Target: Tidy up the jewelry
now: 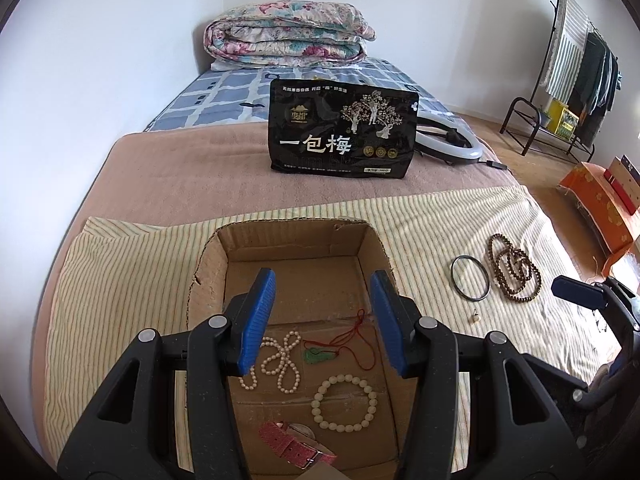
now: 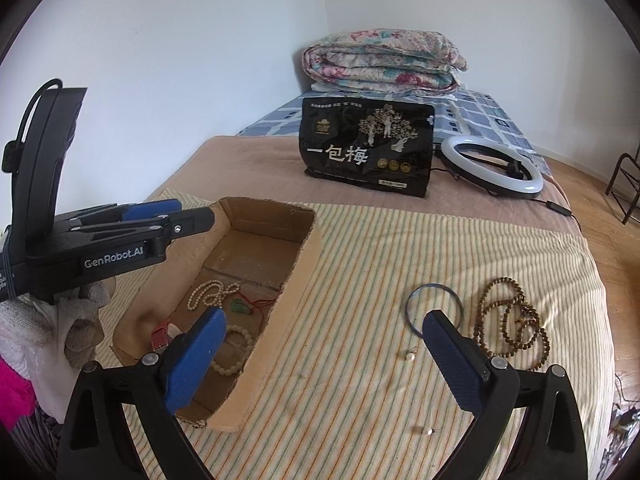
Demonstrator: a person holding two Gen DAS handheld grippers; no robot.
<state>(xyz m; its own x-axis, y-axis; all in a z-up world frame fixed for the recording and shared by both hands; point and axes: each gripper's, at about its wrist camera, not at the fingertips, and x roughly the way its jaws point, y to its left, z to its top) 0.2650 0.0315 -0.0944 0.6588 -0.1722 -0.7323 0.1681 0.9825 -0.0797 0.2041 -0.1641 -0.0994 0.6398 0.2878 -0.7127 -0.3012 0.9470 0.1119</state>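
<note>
A cardboard box (image 1: pixel 294 226) lies open on the striped cloth. Inside it are a pearl necklace (image 1: pixel 280 360), a green pendant on a red cord (image 1: pixel 318 356), a white bead bracelet (image 1: pixel 344 402) and a pink watch strap (image 1: pixel 292 446). My left gripper (image 1: pixel 322 280) hovers over the box, open, with nothing between its blue pads. To the right of the box, on the cloth, lie a dark bangle (image 2: pixel 434 308), a brown bead string (image 2: pixel 512 320) and two small pale earrings (image 2: pixel 408 356). My right gripper (image 2: pixel 324 316) stands wide open above the cloth between the box and the bangle, holding nothing.
A black snack bag (image 1: pixel 342 132) stands behind the box, with a ring light (image 2: pixel 492 166) beside it. A folded floral quilt (image 1: pixel 288 36) sits at the head of the bed. A clothes rack (image 1: pixel 576 80) and an orange box (image 1: pixel 600 200) are off the bed's right edge.
</note>
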